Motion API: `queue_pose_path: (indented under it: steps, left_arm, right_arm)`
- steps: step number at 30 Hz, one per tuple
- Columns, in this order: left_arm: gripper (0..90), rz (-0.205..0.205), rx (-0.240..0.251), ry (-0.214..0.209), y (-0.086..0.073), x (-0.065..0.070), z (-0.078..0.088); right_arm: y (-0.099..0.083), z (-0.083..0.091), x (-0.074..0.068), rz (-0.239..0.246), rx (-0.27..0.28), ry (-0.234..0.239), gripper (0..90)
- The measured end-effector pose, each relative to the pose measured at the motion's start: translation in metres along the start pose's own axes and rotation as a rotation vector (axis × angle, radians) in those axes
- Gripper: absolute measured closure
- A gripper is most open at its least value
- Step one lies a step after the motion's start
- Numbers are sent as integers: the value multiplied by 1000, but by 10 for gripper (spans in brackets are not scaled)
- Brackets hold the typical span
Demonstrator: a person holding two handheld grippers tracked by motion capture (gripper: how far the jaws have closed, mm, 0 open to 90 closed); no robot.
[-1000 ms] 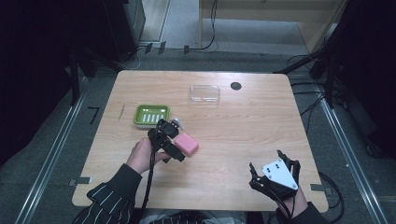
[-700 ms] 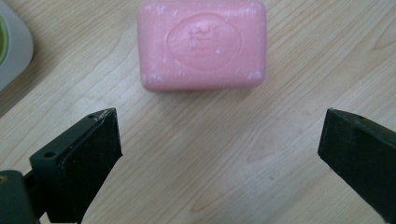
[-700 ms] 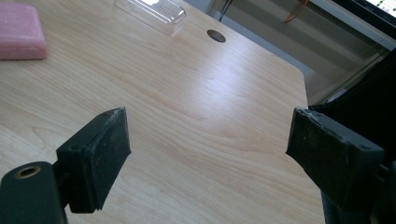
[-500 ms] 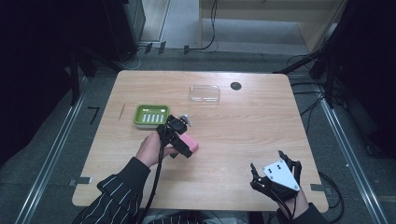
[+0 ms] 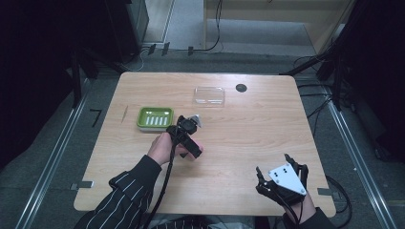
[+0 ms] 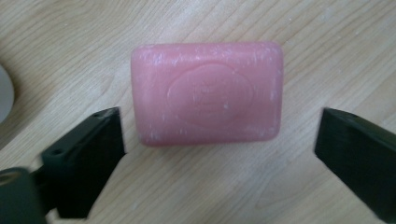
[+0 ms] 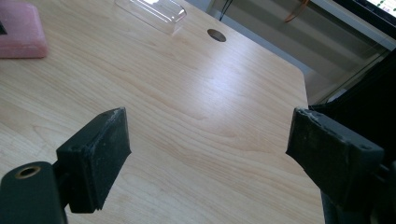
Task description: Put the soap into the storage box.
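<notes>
A pink bar of soap (image 6: 208, 93) lies flat on the wooden table, and in the right gripper view it sits at the far left (image 7: 21, 35). My left gripper (image 5: 193, 149) points down over it in the middle of the table. In the left gripper view the left gripper (image 6: 222, 128) straddles the bar's near edge; its jaws have just been closing, the left one almost at the soap and the right one still apart from it. My right gripper (image 5: 272, 163) rests open near the front right corner, nothing between its jaws (image 7: 210, 126).
A green soap dish (image 5: 141, 119) with white ribs stands just left of the left gripper. A clear plastic lid (image 5: 209, 95) lies toward the back, with a round cable hole (image 5: 241, 88) to its right. The table's right edge runs close to the right gripper.
My left hand has slid right and sunk over the soap, which its gripper now covers in the high view. The right hand has kept still.
</notes>
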State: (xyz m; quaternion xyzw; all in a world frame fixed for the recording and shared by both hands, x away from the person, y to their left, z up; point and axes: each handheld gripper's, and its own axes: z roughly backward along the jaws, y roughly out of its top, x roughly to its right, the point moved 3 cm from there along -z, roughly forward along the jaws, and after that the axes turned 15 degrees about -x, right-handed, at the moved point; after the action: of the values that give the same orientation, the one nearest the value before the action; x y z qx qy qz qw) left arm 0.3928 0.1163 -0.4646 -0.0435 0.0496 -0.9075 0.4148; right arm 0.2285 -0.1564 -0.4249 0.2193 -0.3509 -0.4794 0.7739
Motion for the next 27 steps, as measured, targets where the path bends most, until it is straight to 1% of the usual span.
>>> queue_pose_path:
  steps: [3, 8, 11, 14, 15, 17, 18, 19, 20, 23, 27]
  left_arm:
    - [37, 0, -11, 2, 4, -1, -4]
    - [36, 14, -10, 10, 11, -3, -8]
    - [23, 16, -30, 10, 12, -4, -12]
    - [23, 26, -28, 20, 13, -3, -14]
    - [33, 33, -24, 17, 14, -3, -15]
    - [61, 35, -22, 24, 14, -3, -15]
    - [61, 35, -24, 29, 14, -3, -15]
    - [76, 41, -24, 35, 15, -3, -16]
    - [91, 43, -22, 33, 15, -3, -16]
    - [125, 39, -28, 36, 16, -1, -18]
    - [129, 37, -32, 43, 17, -1, -20]
  right_arm:
    - [0, 0, 0, 0, 0, 0, 131]
    - [0, 0, 0, 0, 1, 0, 131]
    - [0, 0, 0, -1, 2, -2, 131]
    - [0, 0, 0, -1, 2, -1, 131]
    - [0, 0, 0, -1, 2, -1, 131]
    - [0, 0, 0, -1, 1, -1, 131]
    - [0, 0, 0, -3, 1, -1, 131]
    - [0, 0, 0, -1, 2, -2, 131]
    - [0, 0, 0, -3, 2, -1, 131]
    - [0, 0, 0, -3, 1, 0, 131]
    - [0, 0, 0, -3, 2, -1, 131]
